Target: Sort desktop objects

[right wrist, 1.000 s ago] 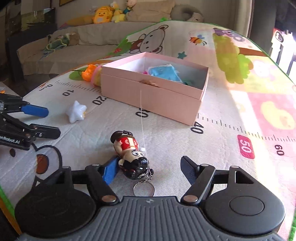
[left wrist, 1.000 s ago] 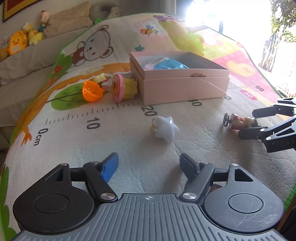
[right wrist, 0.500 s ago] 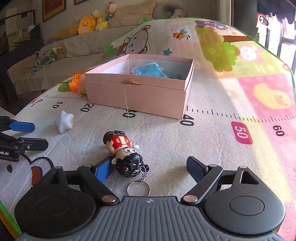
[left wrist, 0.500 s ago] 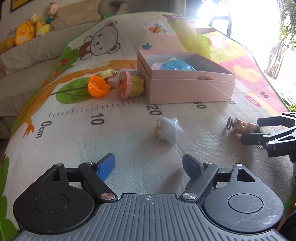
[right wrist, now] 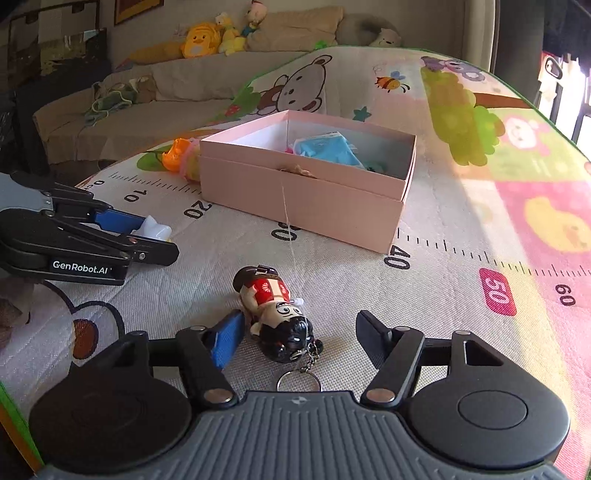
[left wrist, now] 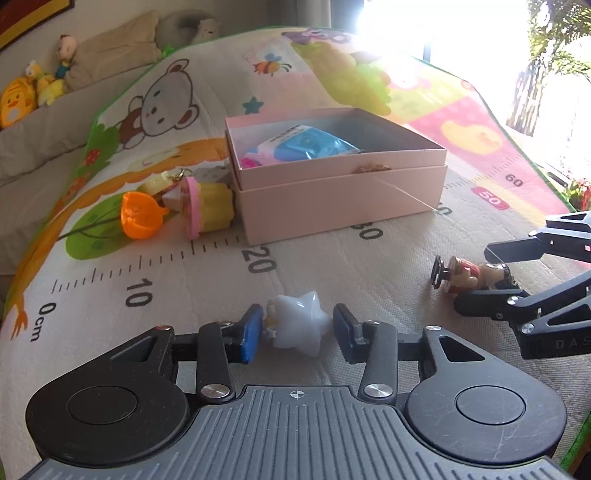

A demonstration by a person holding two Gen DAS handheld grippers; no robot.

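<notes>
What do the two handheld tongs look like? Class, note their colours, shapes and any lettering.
Both are black, with a ribbed grey front plate and two round black discs behind jointed linkage arms on silver pivot pins. On the left tongs and the right tongs, one finger pad is blue, the other black. White lettering on the left tongs' side reads "GenRobot.AI"; the right shows "DAS" at the frame edge. No cables or sleeves show.

I worked on a bright play mat [left wrist: 155, 266] printed with a bear and a ruler. Behind it stood a beige sofa [right wrist: 177, 99] lined with plush toys [right wrist: 201, 40]. Harsh daylight poured through the window [left wrist: 461, 33], washing out that corner.
</notes>
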